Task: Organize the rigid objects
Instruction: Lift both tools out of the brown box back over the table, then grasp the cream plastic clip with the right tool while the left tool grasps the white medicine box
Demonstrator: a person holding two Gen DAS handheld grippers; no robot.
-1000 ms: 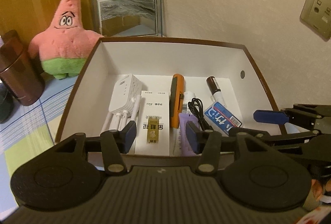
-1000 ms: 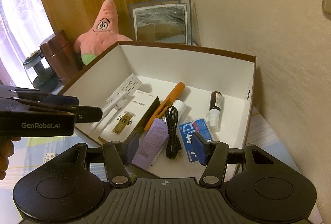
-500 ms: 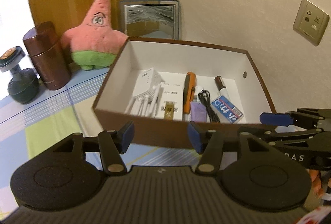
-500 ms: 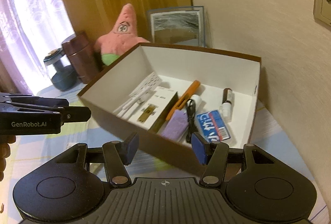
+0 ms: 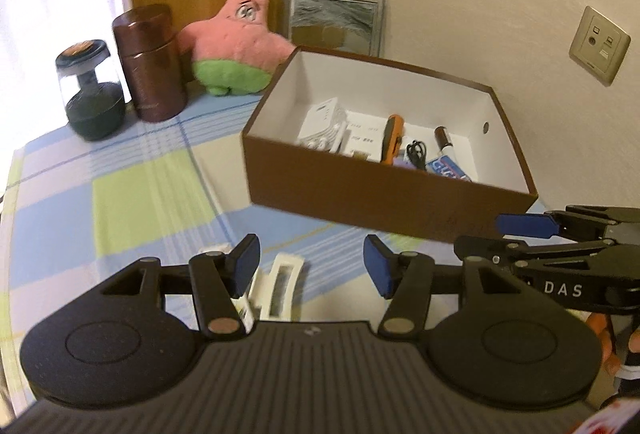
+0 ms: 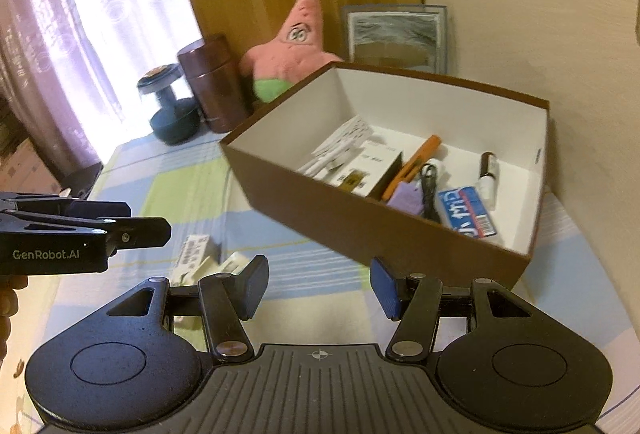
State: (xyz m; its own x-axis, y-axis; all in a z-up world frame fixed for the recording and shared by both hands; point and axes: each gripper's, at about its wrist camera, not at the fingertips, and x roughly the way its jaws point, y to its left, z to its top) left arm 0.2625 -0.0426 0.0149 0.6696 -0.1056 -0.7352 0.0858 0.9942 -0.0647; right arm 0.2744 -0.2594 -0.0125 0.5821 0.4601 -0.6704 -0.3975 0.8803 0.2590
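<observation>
White plastic piece (image 5: 280, 284) is lying on tablecloth just below L gripper (image 5: 311, 266), jaws wide, empty. R gripper (image 6: 316, 284) also gaping, empty. Brown box (image 5: 360, 189) sitting ahead.

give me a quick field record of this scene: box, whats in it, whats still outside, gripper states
box: brown box, white inside, open top, on checked cloth
in box: white adapter, orange tool, black cable, blue pack
outside: white items on the cloth near the grippers
left gripper: open, empty
right gripper: open, empty
</observation>
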